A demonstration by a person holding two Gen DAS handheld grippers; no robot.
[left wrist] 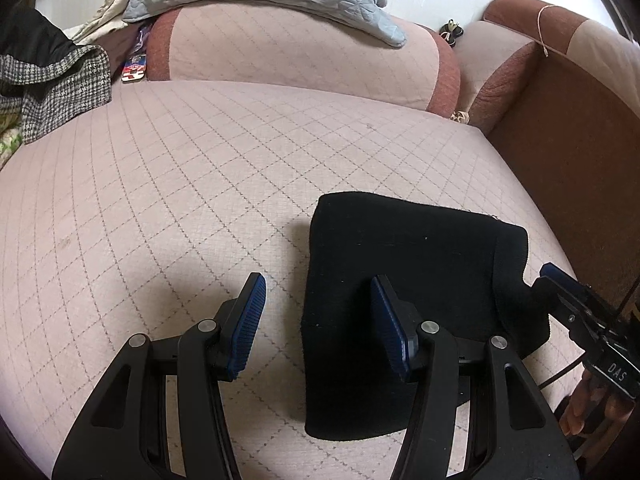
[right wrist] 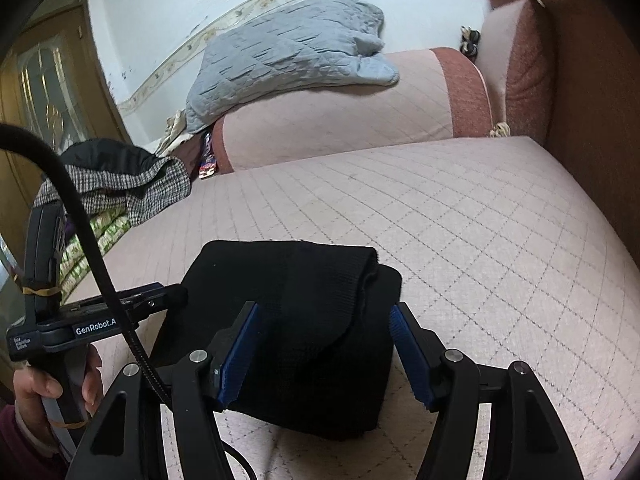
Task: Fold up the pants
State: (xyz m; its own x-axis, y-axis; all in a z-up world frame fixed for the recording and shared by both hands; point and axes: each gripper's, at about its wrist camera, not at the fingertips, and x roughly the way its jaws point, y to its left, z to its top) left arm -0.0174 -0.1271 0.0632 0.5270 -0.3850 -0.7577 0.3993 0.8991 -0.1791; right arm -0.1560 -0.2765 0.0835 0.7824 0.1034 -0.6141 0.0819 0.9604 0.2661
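Note:
The black pants lie folded into a compact bundle on the pink quilted sofa seat. My left gripper is open just above the bundle's left edge. One blue pad is over bare cushion and the other is over the cloth. In the right wrist view the pants fill the gap of my right gripper, which is open and hovers over the near right part. Its pads do not clamp the cloth. Each gripper shows in the other's view: the right gripper at the bundle's right edge, the left gripper at its left edge.
A grey quilted blanket lies on the sofa backrest. A checked and black garment pile sits at the seat's left end. The brown armrest bounds the right side. A hand holds the left gripper's handle.

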